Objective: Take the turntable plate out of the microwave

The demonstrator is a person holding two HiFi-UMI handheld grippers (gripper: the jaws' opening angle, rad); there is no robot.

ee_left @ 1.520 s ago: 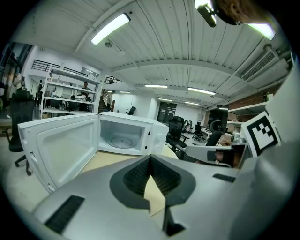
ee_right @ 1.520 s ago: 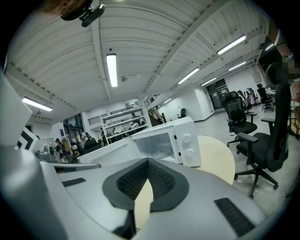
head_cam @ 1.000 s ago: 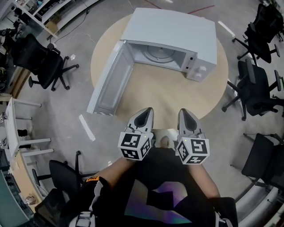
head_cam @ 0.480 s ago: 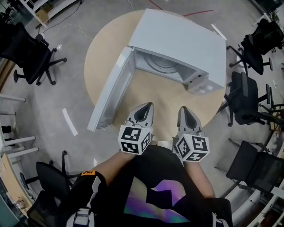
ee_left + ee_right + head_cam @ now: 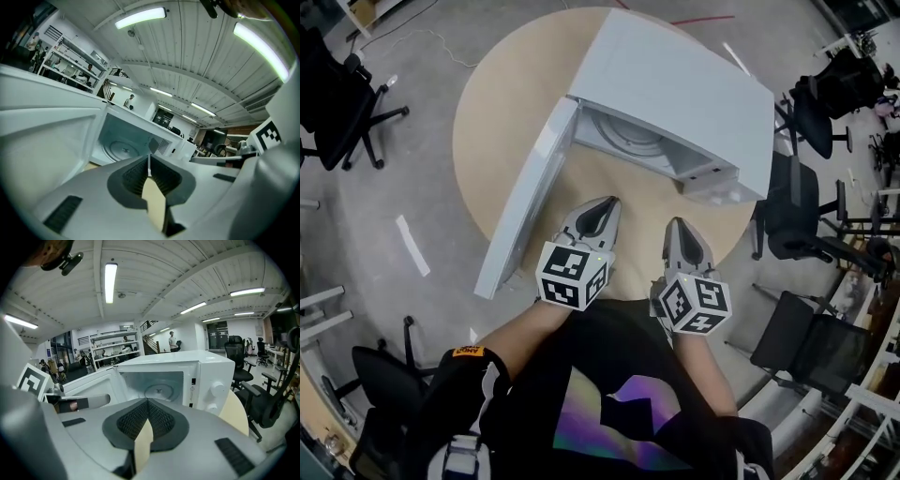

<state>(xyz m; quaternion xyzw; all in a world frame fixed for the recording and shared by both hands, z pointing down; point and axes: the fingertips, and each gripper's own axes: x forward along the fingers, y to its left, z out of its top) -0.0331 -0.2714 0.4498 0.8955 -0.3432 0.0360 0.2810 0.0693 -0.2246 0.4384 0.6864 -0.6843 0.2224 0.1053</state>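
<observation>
A white microwave stands on a round wooden table with its door swung wide open to the left. Inside, the glass turntable plate lies flat on the oven floor; it also shows in the left gripper view as the plate and in the right gripper view as the plate. My left gripper and right gripper are side by side over the table's near edge, short of the opening. Both are shut with nothing between the jaws.
Black office chairs stand around the table, one at the left and several at the right. The open door juts out past the table's left front edge. The microwave's control knobs are on its right side.
The view has shifted so the microwave and table sit higher and more turned. Both grippers have moved slightly forward toward the table edge and stay shut.
</observation>
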